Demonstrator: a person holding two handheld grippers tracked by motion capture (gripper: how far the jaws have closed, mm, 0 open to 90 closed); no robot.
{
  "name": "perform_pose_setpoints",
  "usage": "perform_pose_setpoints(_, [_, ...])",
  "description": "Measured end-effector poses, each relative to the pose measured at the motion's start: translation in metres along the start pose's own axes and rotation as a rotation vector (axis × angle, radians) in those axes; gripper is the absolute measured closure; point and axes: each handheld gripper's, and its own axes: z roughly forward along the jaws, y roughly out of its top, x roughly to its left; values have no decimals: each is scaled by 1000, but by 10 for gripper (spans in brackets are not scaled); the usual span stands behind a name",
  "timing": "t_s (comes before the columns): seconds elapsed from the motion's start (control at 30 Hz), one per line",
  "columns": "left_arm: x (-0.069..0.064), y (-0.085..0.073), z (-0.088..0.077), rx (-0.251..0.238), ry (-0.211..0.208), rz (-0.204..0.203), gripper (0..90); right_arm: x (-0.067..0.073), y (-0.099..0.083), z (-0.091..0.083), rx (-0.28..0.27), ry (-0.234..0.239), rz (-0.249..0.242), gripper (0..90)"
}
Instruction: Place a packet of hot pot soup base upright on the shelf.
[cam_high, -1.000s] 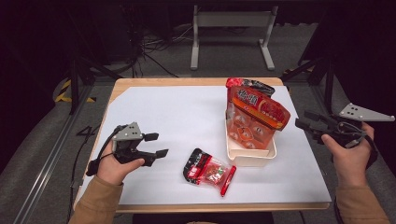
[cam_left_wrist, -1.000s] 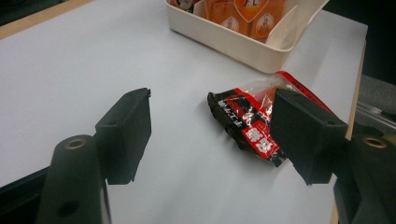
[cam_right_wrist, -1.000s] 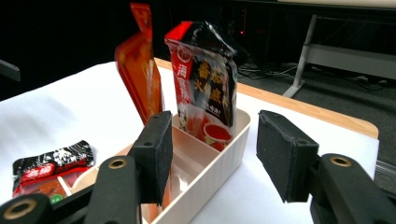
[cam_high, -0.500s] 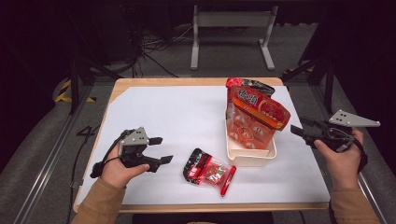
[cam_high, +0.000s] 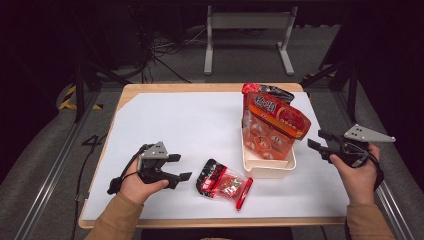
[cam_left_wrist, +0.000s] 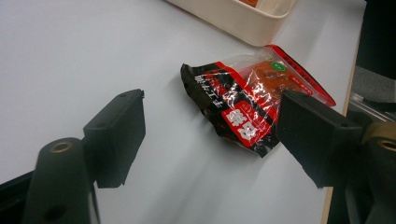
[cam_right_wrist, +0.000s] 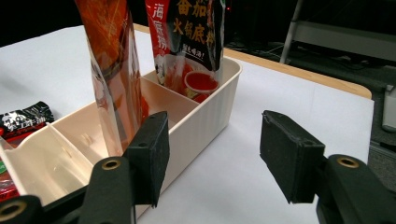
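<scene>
**A:** High view, L to R. Left gripper (cam_high: 176, 167) has slid in toward the red-and-black snack packet (cam_high: 223, 183) over the last sec; it was further back and out at the table's left before. Fingers spread wide, nothing in them.

**B:** Packet moved?

**A:** No. Same spot, flat on the white table (cam_high: 165, 125), just in front of the cream tray (cam_high: 267, 167), near it but can't tell if touching. Left gripper view has the packet (cam_left_wrist: 247, 102) lying between the two black fingers (cam_left_wrist: 119, 135), tips not on it yet.

**B:** So a pick-up's being lined up?

**A:** My read, yes. Approach looks nearly done; what's left is to go lower, close on the packet's dark end, then carry it to the tray.

**B:** Room in the tray?

**A:** Right gripper view shows the near compartment of the tray (cam_right_wrist: 205, 116) bare, w/ two tall pouches standing further back: orange pouch (cam_right_wrist: 112, 70) and a dark-topped pouch (cam_right_wrist: 187, 42).

**B:** Right side?

**A:** Right gripper (cam_high: 316, 140) has crept in toward the tray from the table's right edge, held off the table, beside the tray wall. Fingers apart, holding nothing. Prob. just waiting, or set to steady the tray.
</scene>
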Motion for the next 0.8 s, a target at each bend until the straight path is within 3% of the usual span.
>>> perform_pose_setpoints(0.47, [-3,-7,21,20,-26,-10,261,1,-4,6,14,1,6,420])
perform_pose_setpoints(0.6, [-2,-10,28,10,-54,-25,256,1,-4,6,12,2,6,417])
perform_pose_setpoints(0.8, [-3,-15,40,42,-88,-45,286,2,-5,7,5,4,7,412])
